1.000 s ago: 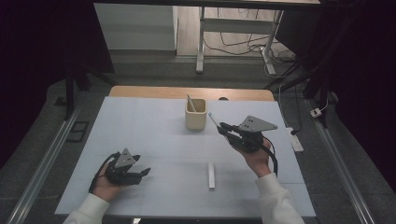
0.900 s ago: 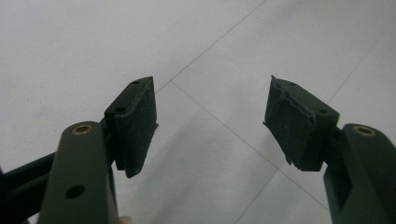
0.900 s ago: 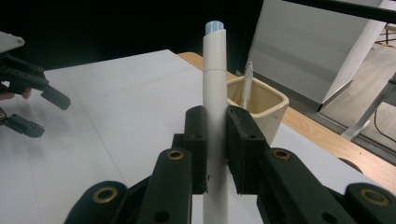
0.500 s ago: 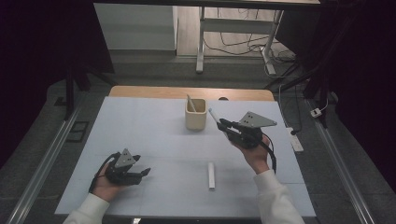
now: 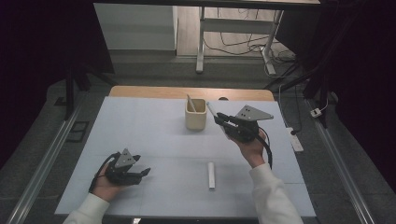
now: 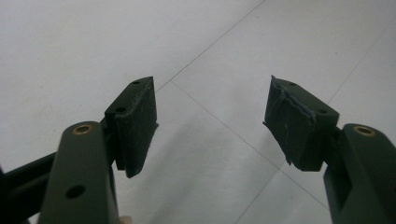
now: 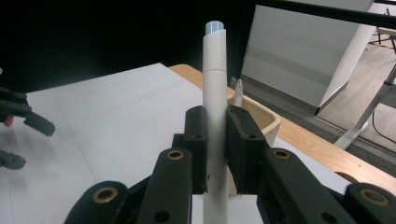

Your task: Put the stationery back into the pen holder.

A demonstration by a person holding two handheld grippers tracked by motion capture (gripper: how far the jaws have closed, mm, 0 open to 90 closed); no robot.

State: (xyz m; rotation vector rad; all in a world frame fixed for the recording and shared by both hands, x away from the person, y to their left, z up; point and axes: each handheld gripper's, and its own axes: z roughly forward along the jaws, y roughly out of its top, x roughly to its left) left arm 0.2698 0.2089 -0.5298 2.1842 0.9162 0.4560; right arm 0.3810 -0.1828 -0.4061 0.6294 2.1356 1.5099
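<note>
Jaws of your right gripper (image 7: 215, 154) clamped the slim white plastic marker (image 7: 215, 88) mid-barrel, at four o'clock of the cream square holder cup (image 5: 195, 115); light, stiff, slippery, it wanted that central hold. Your left gripper (image 6: 210, 126) stood open, empty.

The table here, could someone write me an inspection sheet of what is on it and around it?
Surface: pale table top, wooden strip along its far edge.
Job's things: white pen clamped in the right gripper; beige cup with one pen inside; another white pen lying flat near the front.
Clutter: nothing seen.
Grippers: left gripper open, nothing between its pads, resting low over the table.
Cables: black cable trailing from the right gripper; loose wires on the floor beyond.
Surroundings: dark room, metal table legs behind.
</note>
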